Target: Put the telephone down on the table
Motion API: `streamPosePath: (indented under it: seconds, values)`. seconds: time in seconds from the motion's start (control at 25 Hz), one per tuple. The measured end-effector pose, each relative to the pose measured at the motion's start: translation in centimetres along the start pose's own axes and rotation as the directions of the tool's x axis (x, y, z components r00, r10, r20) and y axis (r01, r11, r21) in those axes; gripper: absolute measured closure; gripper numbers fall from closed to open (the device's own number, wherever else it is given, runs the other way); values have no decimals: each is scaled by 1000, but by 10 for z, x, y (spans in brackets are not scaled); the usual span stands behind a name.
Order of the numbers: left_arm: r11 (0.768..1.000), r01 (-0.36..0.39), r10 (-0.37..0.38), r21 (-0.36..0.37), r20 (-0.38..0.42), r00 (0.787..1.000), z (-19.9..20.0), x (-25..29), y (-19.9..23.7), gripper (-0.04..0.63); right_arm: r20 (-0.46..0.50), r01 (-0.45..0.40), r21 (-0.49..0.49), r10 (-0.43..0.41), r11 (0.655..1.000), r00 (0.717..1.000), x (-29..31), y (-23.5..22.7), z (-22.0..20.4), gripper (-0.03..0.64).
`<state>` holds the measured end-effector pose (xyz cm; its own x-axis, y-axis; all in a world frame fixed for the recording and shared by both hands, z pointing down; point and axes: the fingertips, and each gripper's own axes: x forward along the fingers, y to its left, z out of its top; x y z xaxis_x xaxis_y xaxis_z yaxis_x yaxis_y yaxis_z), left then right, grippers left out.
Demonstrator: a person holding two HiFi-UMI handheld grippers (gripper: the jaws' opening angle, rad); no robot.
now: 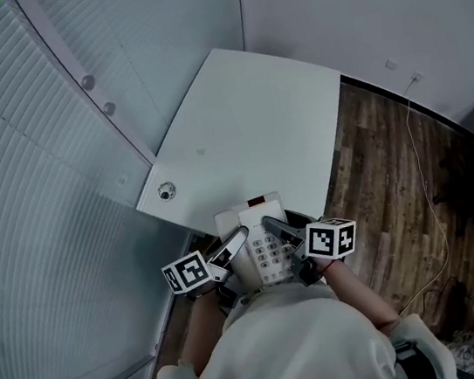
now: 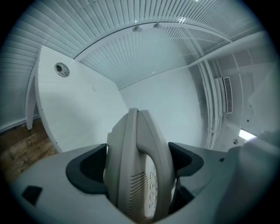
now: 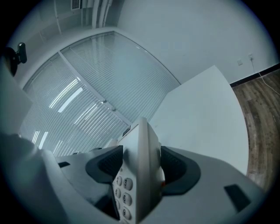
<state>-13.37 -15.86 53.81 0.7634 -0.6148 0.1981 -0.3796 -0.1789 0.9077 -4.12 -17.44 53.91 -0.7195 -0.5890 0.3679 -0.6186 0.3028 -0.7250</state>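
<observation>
A pale grey desk telephone [image 1: 261, 241] with keypad and handset is held in the air at the near edge of the white table [image 1: 244, 121], close to my body. My left gripper [image 1: 230, 249] is shut on its left side. In the left gripper view the handset side of the telephone [image 2: 138, 162] fills the gap of the left gripper [image 2: 138, 164]. My right gripper [image 1: 280, 231] is shut on the right side. The right gripper view shows the keypad edge of the telephone [image 3: 138, 175] clamped in the right gripper [image 3: 139, 168], with the table [image 3: 205, 109] beyond.
A round grommet [image 1: 167, 191] sits at the table's left corner. Window blinds [image 1: 34, 188] run along the left, close to the table. Wooden floor [image 1: 386, 180] lies to the right, with a thin cable [image 1: 427, 191] running to a wall socket [image 1: 415, 77].
</observation>
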Motion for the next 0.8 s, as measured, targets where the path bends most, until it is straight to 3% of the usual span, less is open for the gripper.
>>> streamPosePath:
  seconds: [0.8]
  values:
    - [1000,-11,11,-19,-23,1000,34,64,19,181,-15,19,26,-19,999,1000,29,-48,48,336]
